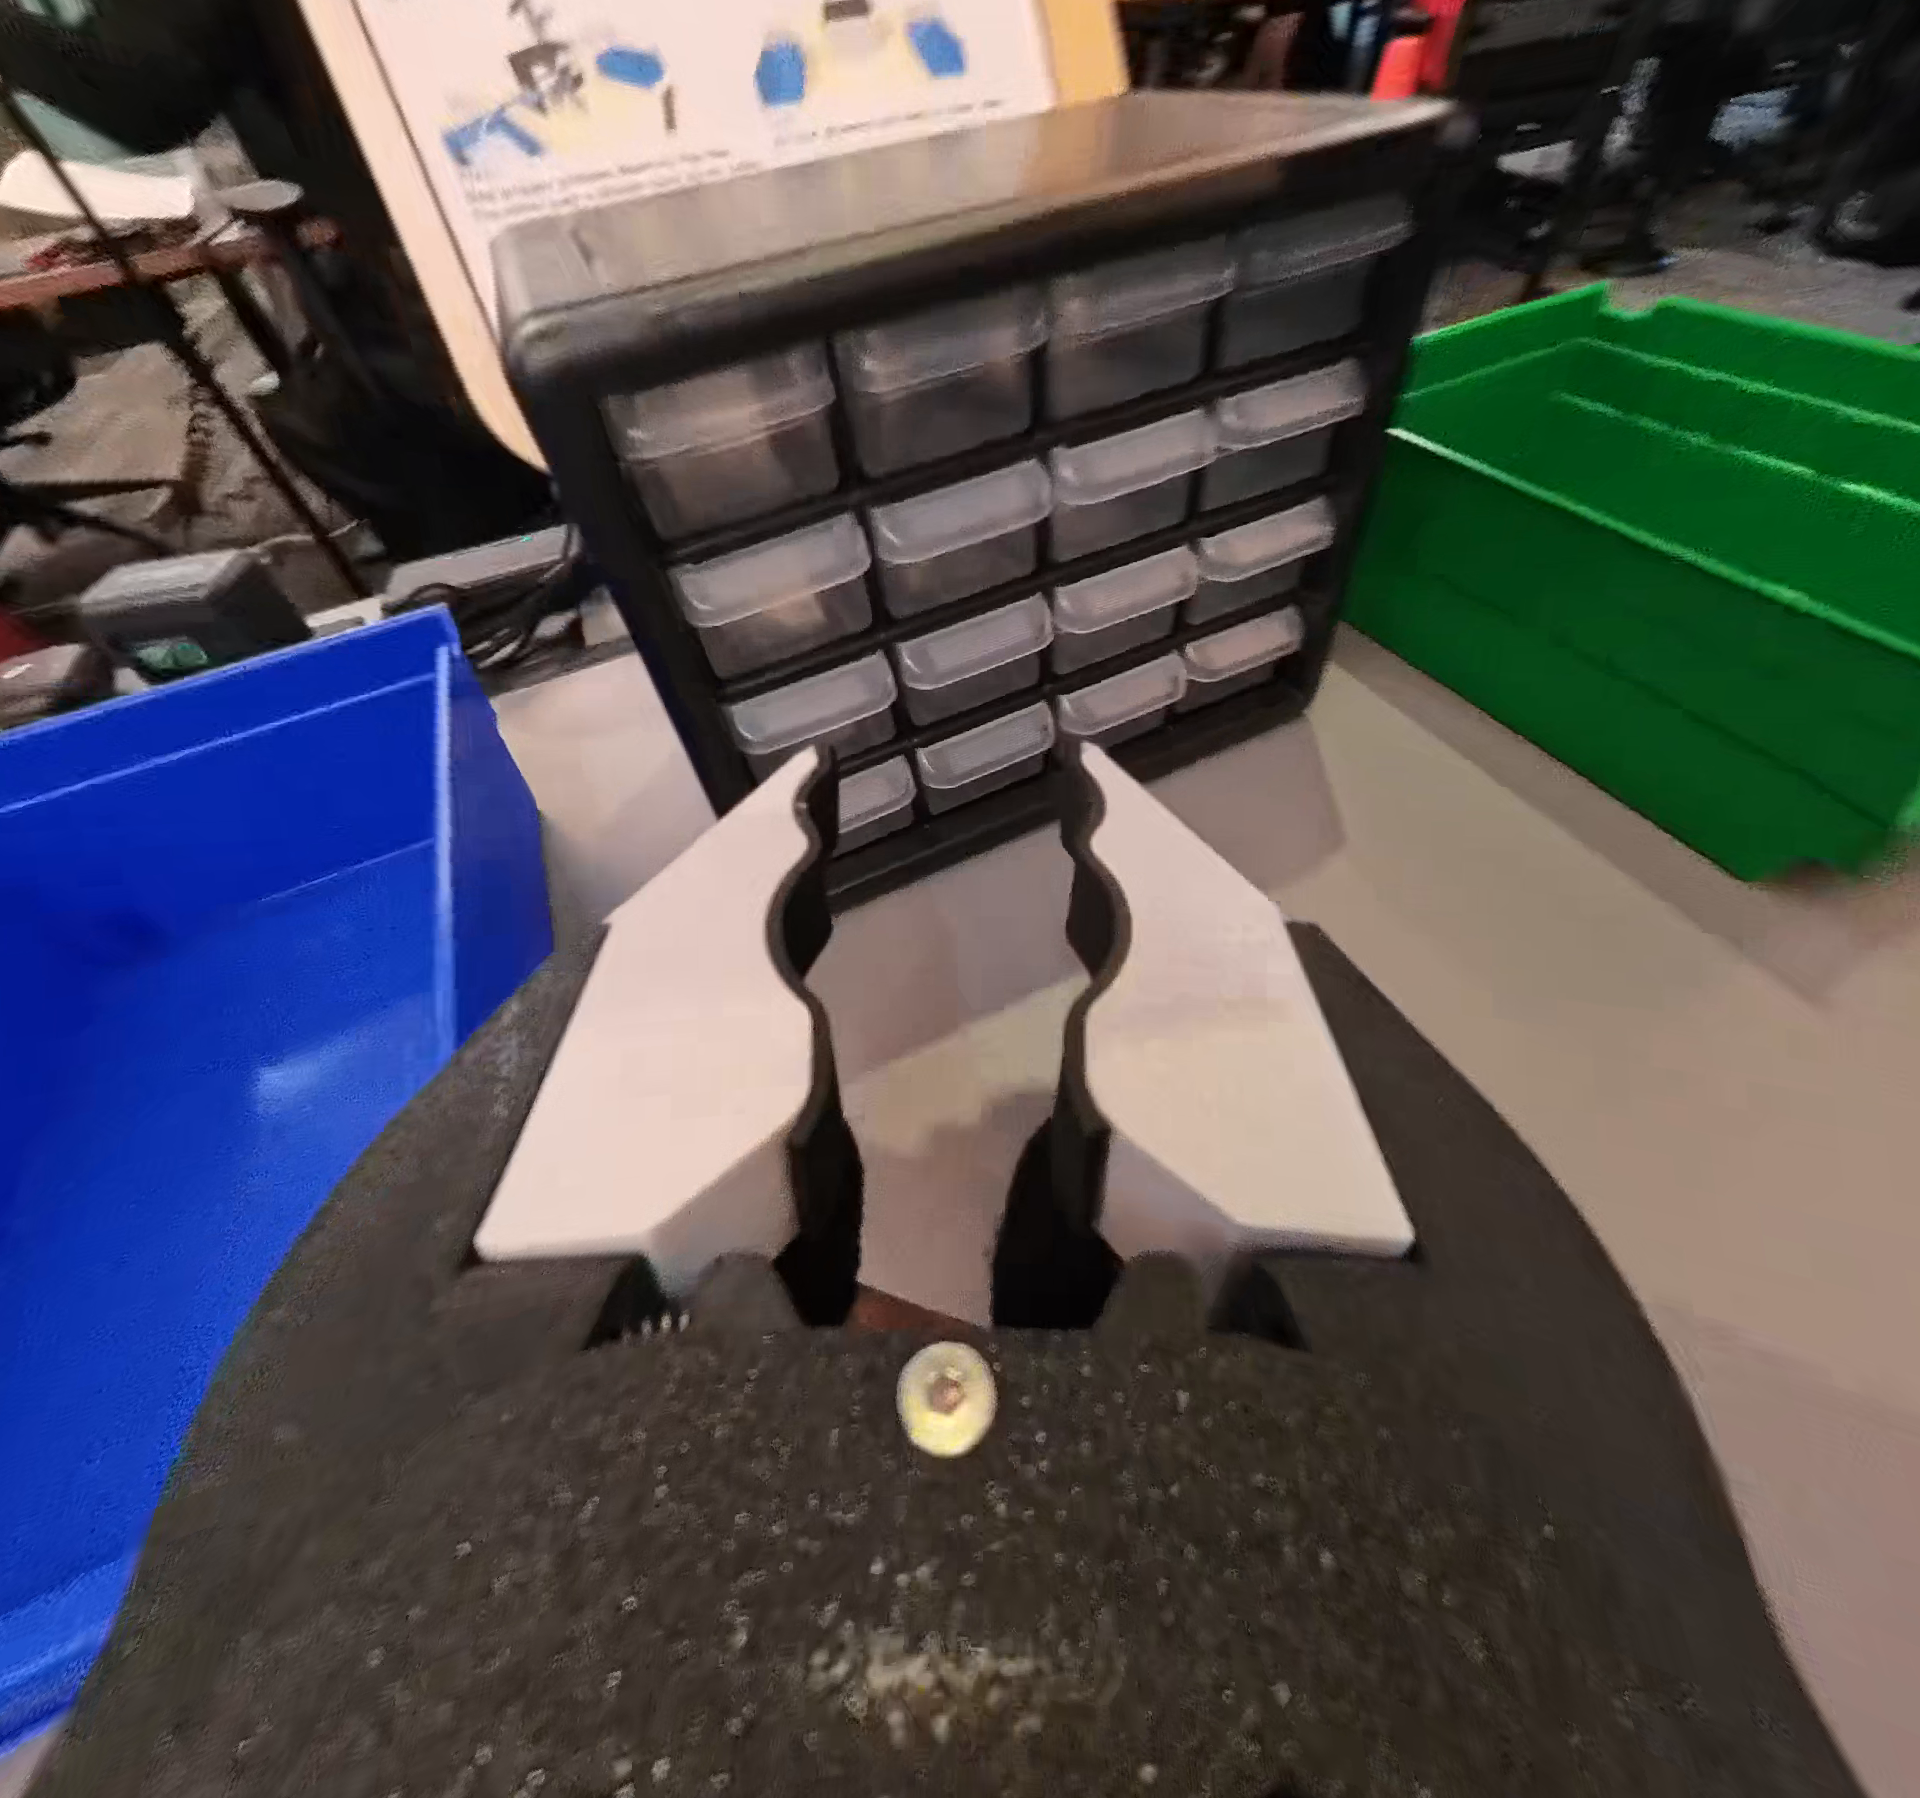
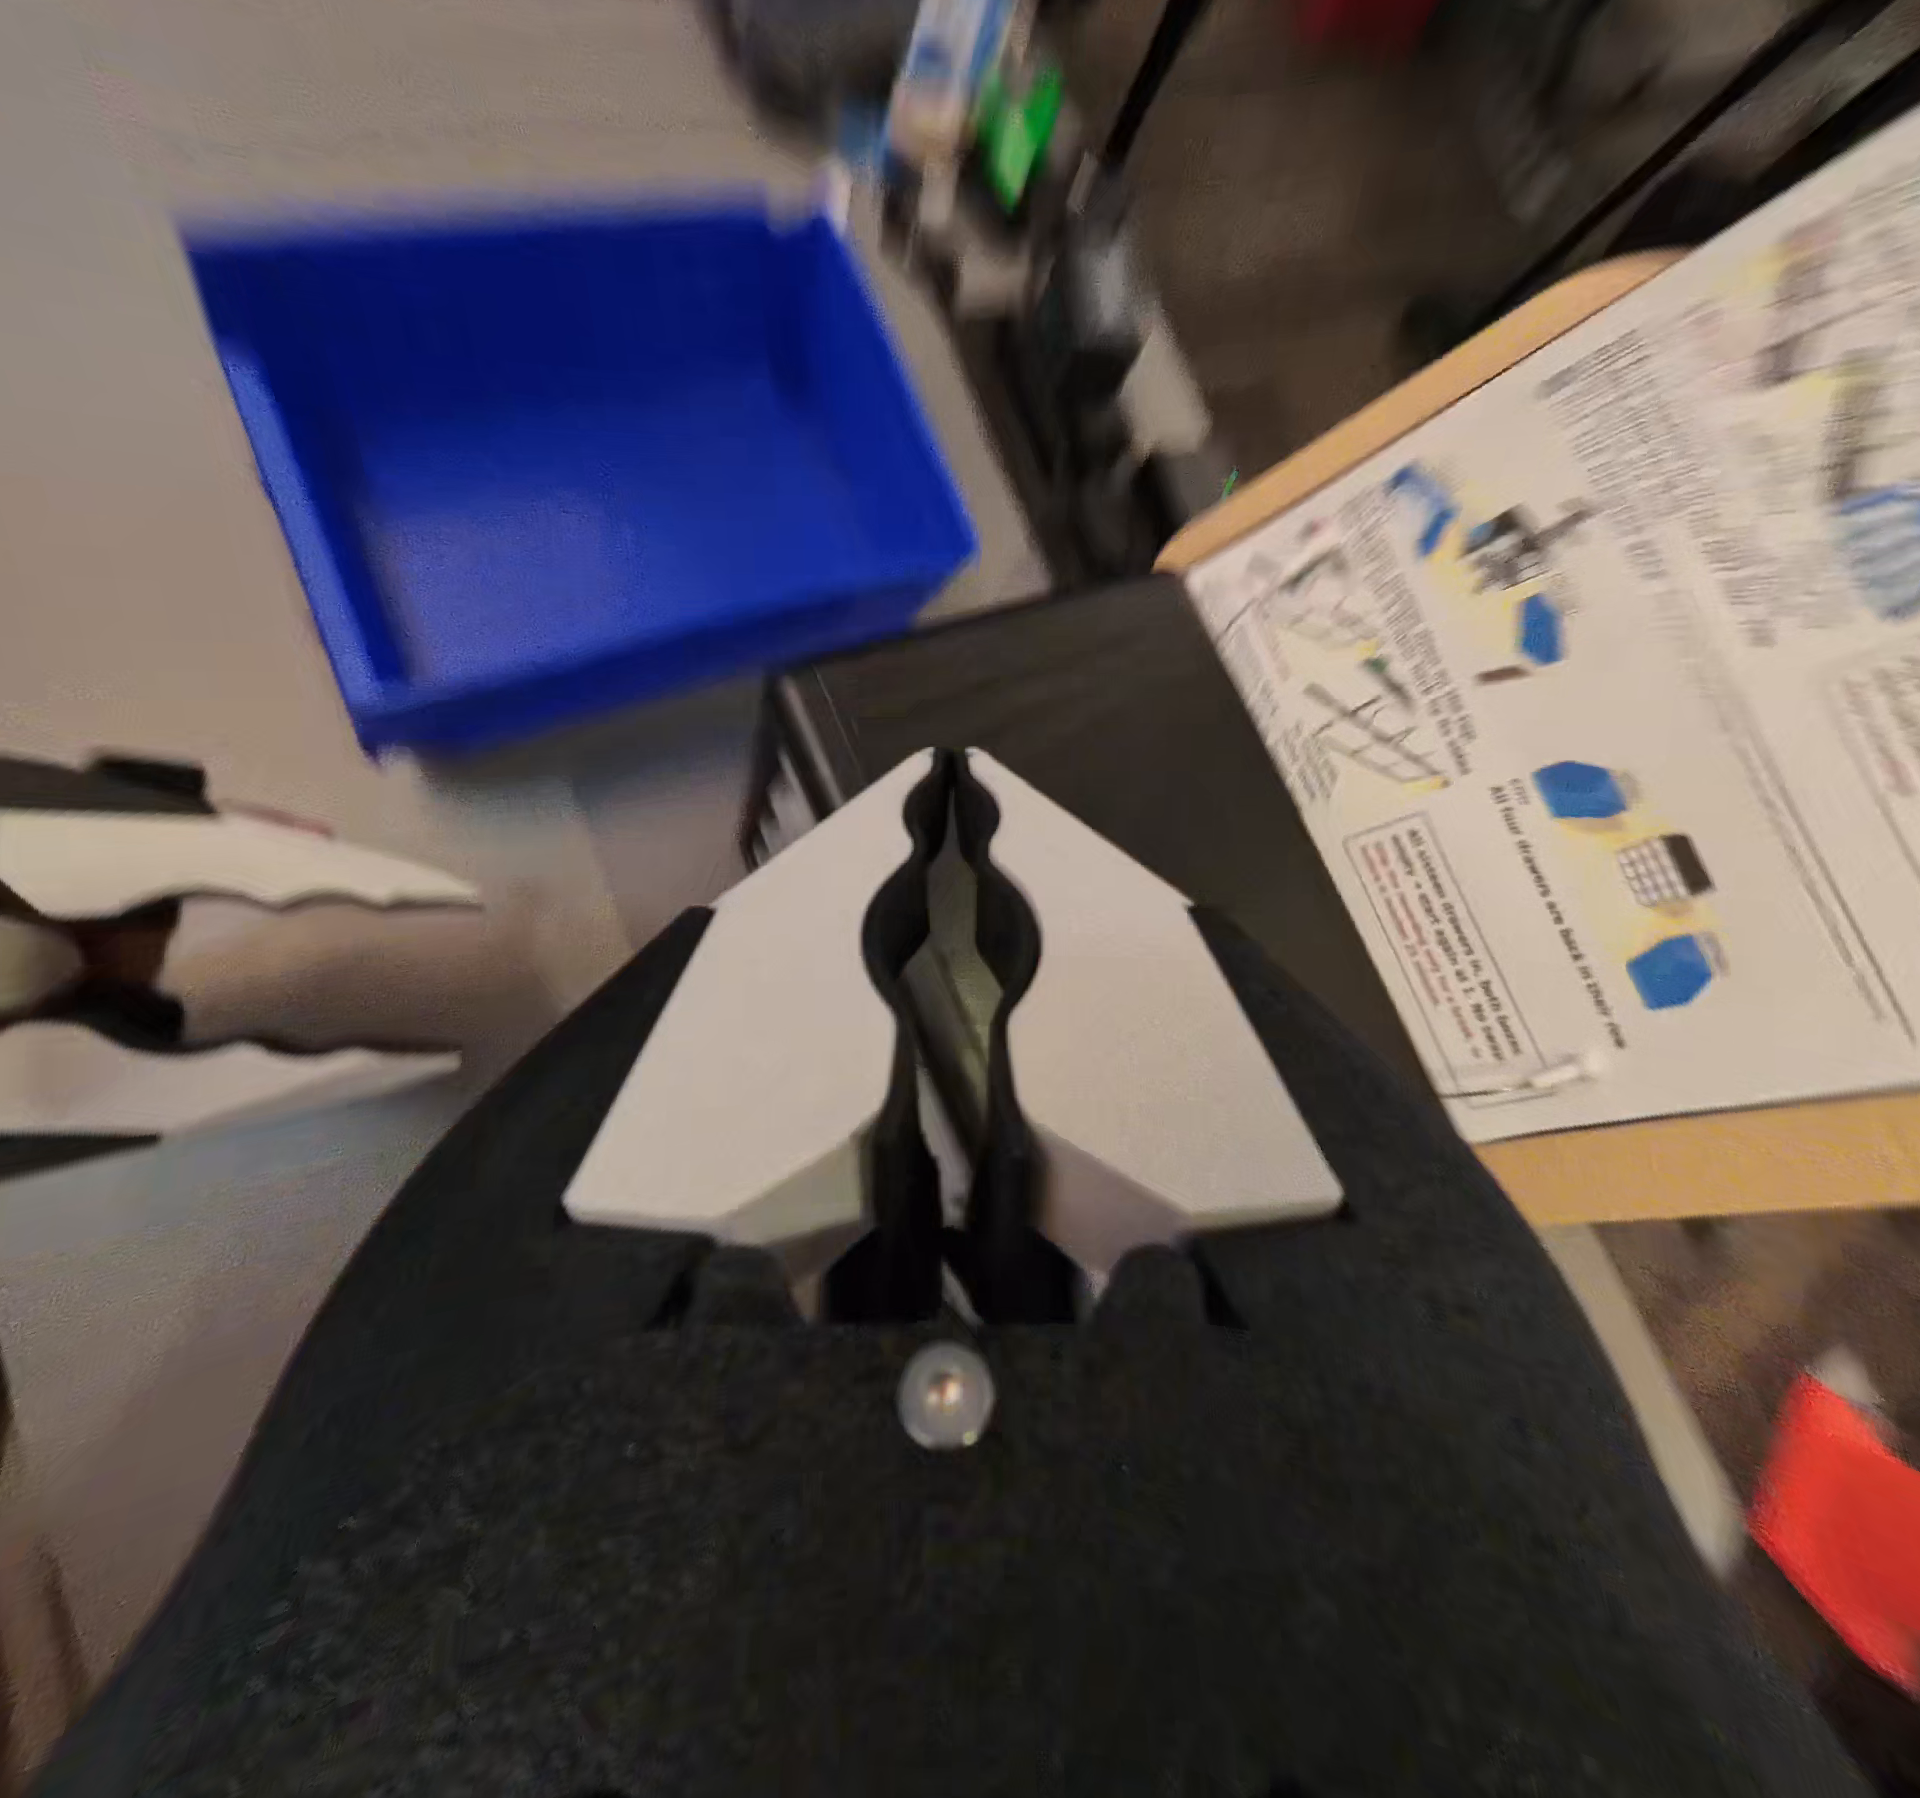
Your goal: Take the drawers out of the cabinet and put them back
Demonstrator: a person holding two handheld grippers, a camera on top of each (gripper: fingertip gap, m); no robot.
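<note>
- left gripper (image 1: 951, 792) spread wide, nothing between its fingers; aimed straight at the cabinet (image 1: 966, 460) front, tips lined up with the bottom rows; looks like a setup for pinching a drawer lip and pulling, judging by the pose
- right gripper (image 2: 951, 761) pressed together at the tips, holding nothing I can make out; hangs above the cabinet's black top (image 2: 997, 668), looking down at it; could be placed to brace the cabinet while the other pulls, only a guess
- cabinet: black frame, grid of small clear drawers (image 1: 961, 533), four columns, all seated flush as far as the blur allows; contents dark, can't tell what
- stands on the grey bench (image 1: 1507, 1021), just ahead of the left gripper
- blue bin (image 1: 229, 969) to the left gripper's left, green bin (image 1: 1662, 585) to its right; flank the cabinet, likely drop spots for pulled drawers; the part of the blue bin in view is empty
- printed sheet on a board (image 2: 1558, 761) right behind the cabinet
- no drawer out yet; task looks at its start
</note>
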